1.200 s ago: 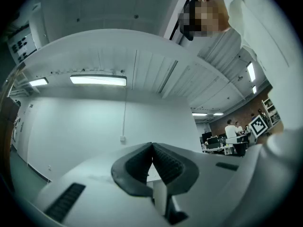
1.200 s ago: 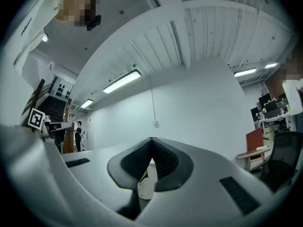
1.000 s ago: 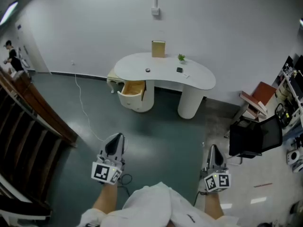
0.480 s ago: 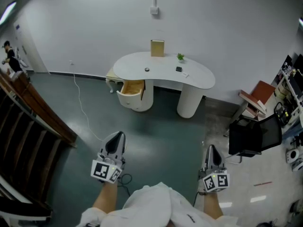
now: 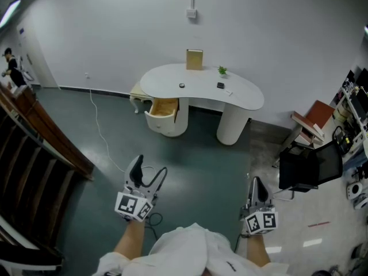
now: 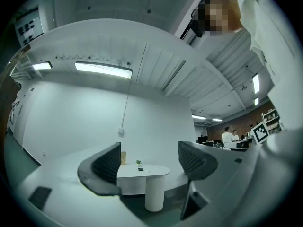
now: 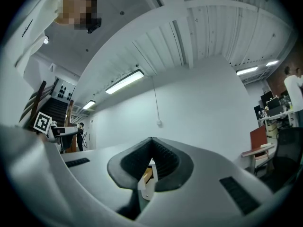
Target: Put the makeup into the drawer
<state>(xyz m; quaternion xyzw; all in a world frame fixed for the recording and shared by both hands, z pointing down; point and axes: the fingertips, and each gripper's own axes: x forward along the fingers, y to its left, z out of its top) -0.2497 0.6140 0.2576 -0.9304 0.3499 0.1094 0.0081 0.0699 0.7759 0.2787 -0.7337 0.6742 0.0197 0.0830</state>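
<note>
Far ahead a white kidney-shaped table stands against the wall. A drawer with a wooden inside hangs open under its left end. On the top lie a small dark round item, a small dark item and a thin white piece. My left gripper is low over the floor, well short of the table. Its jaws have just been opening and stand open with nothing between them. In the left gripper view the left gripper frames the distant table. My right gripper is shut and empty, and the right gripper hides most of that view.
A tan box and a tiny plant stand at the table's back. A cable trails over the green floor. A wooden stair rail runs along the left. A black chair and a red-brown seat stand at the right.
The left gripper's jaws were shut in both earlier frames and now stand wide open. That gripper has also shifted slightly right and lower in the head view. The right gripper stays shut.
</note>
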